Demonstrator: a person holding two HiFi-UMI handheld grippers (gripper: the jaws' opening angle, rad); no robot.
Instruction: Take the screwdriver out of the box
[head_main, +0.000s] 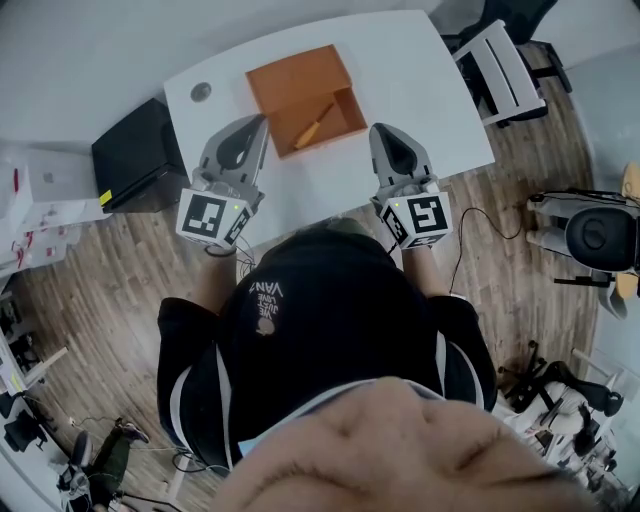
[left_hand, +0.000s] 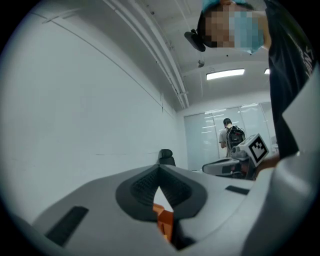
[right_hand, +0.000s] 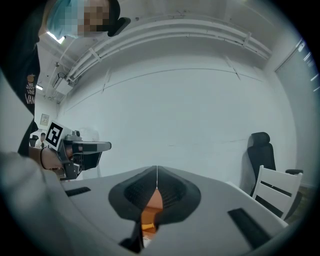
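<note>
An open orange box (head_main: 300, 85) lies on the white table (head_main: 425, 80), its lid folded back. The screwdriver (head_main: 313, 124), with a yellow-orange handle, lies slanted inside it. My left gripper (head_main: 263, 120) hovers just left of the box, its tips near the box's left wall. Off the box's right corner is my right gripper (head_main: 383, 128). Both point level toward the wall. In the left gripper view the left gripper (left_hand: 159, 172) is shut and empty, with the box (left_hand: 164, 218) showing below the tips. The right gripper (right_hand: 157, 172) is likewise shut and empty over the box (right_hand: 152, 202).
A black case (head_main: 140, 150) stands on the floor left of the table. A white chair (head_main: 500, 65) sits at the table's right end, and a black office chair (right_hand: 261, 150) stands by the wall. A round grommet (head_main: 201, 92) is set in the tabletop. A person with a backpack (left_hand: 231, 135) stands far off.
</note>
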